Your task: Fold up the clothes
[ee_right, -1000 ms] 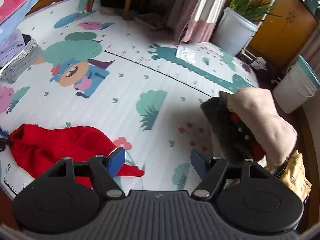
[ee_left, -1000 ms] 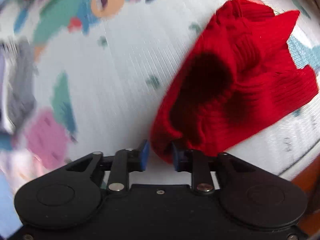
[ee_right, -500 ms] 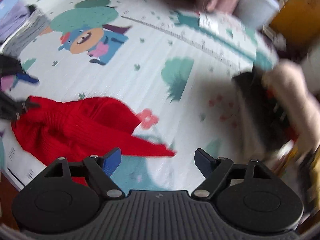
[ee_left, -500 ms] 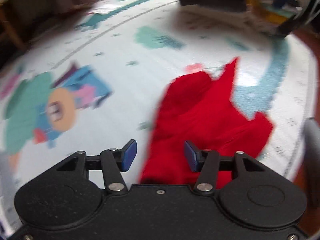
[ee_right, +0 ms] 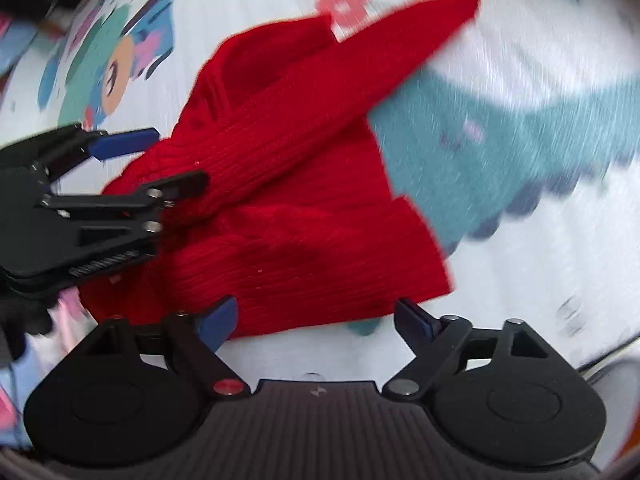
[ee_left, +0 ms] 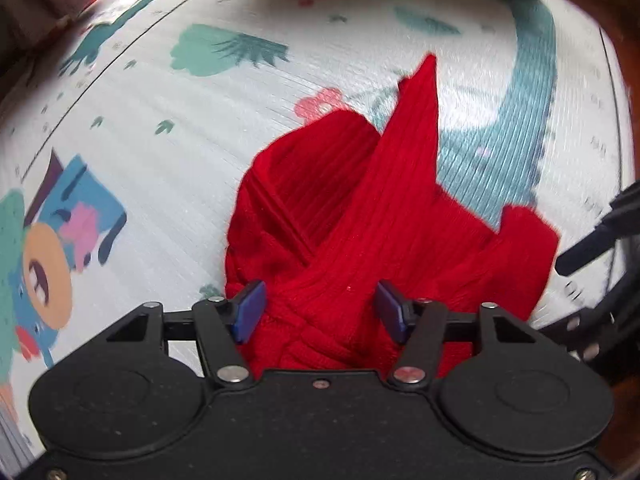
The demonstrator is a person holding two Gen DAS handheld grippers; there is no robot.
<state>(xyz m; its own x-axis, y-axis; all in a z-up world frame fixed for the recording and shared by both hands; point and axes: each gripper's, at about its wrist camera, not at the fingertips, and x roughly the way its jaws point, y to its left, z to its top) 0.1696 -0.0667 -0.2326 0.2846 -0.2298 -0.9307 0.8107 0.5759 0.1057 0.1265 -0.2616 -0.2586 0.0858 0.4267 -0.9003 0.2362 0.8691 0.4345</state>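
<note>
You have one red ribbed knit sweater (ee_right: 304,200) on the cartoon-printed play mat (ee_left: 168,184); your left gripper (ee_left: 320,308), just closing, straddles it ungripped, your right gripper (ee_right: 316,320) has been spreading, released

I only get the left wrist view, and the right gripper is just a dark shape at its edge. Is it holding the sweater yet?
Observer: No. The right gripper hangs at the sweater's near hem. Its jaws are wide and have just opened further, and only the hem's edge lies between them, unpinched.
Operator: And my own fingers, seen from the side?
Observer: The left gripper has just been closing, with bunched knit between its jaws. Its far blue pad is over bare mat, not on the knit.
</note>
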